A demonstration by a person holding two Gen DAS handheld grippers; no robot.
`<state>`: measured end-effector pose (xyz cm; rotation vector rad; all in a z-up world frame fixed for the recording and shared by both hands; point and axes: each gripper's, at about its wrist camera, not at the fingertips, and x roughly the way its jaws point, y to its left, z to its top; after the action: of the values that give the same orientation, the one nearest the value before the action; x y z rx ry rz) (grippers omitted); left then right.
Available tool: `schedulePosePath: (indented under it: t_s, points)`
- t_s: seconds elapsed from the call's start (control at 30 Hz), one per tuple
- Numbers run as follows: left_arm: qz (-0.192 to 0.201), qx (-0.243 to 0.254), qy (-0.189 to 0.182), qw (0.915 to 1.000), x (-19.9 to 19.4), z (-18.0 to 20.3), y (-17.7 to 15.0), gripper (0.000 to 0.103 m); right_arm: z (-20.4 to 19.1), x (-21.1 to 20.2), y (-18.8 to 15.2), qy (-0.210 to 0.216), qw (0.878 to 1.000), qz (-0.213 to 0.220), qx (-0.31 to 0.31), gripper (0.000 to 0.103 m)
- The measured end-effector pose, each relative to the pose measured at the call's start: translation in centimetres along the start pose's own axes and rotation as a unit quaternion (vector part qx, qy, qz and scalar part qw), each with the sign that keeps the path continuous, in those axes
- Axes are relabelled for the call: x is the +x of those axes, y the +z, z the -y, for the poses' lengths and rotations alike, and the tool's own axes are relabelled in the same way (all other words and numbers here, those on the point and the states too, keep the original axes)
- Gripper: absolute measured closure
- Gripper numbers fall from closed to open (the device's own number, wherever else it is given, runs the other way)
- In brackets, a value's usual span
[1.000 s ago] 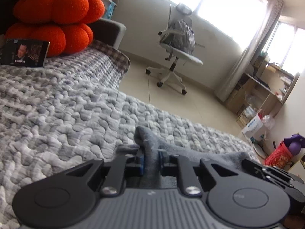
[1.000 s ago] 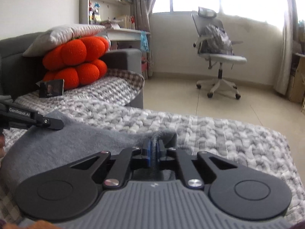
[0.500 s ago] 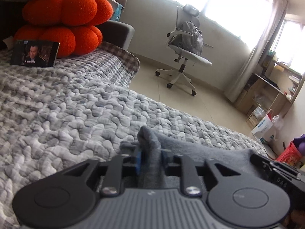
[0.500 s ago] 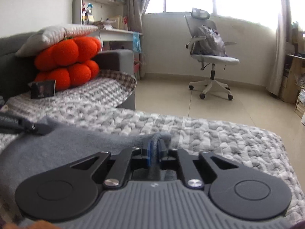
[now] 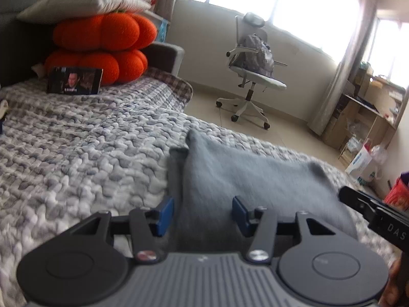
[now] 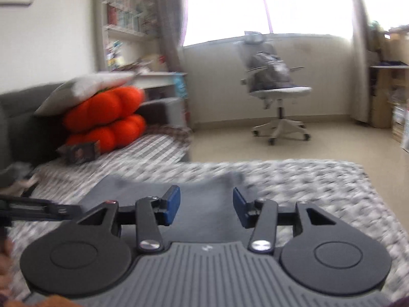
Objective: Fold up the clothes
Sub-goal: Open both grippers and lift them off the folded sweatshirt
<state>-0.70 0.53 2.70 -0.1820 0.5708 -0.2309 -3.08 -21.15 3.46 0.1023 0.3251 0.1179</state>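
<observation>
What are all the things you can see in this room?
grey garment: one, grey, lying on the blanket in front of both grippers
knitted blanket: one, grey and white, covering the bed
pumpkin cushions: two, orange, stacked at the bed's far end
pillow: one, pale grey, on top of the cushions
phone: one, dark, screen lit, propped against the lower cushion
office chair: one, white, on the floor by the window, with a grey bag on its seat
bookshelf: one, white, against the wall, blurred
left gripper: one, black with blue pads, jaws just opened, garment between them, not pinched
right gripper: one, black with blue pads, jaws just opened, over the garment
</observation>
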Motion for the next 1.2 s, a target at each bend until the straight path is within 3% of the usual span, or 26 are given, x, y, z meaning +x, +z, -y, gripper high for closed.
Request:
schedulePosePath:
  t_s: [0.07,0.2,0.33,0.43,0.6,0.77,0.93,1.2]
  points:
    - [0.008,0.018,0.012,0.9997,0.2,0.4,-1.0,0.050,-1.0,-0.2,-0.4,0.006,1.000,-0.010,-0.004,0.053]
    - [0.031,0.035,0.023,0.9986,0.0,1.0,-2.1,0.050,-1.7,0.1,-1.1,0.006,0.999,-0.033,0.010,0.066]
    - [0.038,0.050,0.029,0.9976,0.1,1.5,-2.6,0.050,-2.8,-0.2,-2.1,-0.008,0.999,-0.032,-0.002,0.068]
    - [0.036,0.045,0.028,0.9980,0.2,1.3,-2.5,0.048,-3.3,0.2,-3.5,-0.023,0.999,-0.037,-0.020,0.068]
    - [0.033,0.017,0.020,0.9991,0.3,0.4,-2.6,0.043,-2.0,0.2,-3.6,-0.016,0.999,-0.040,0.016,0.066]
    - [0.036,0.012,0.014,0.9992,0.2,0.3,-2.7,0.043,-2.7,0.5,-3.7,-0.030,0.998,-0.047,0.004,0.066]
    - [0.033,-0.035,-0.021,0.9986,0.2,-1.5,-2.9,0.042,-2.8,0.6,-3.7,-0.040,0.998,-0.053,0.006,0.065]
    - [0.035,-0.008,-0.005,0.9994,0.2,-0.4,-3.1,0.042,-2.5,0.3,-3.8,-0.044,0.998,-0.047,0.018,0.064]
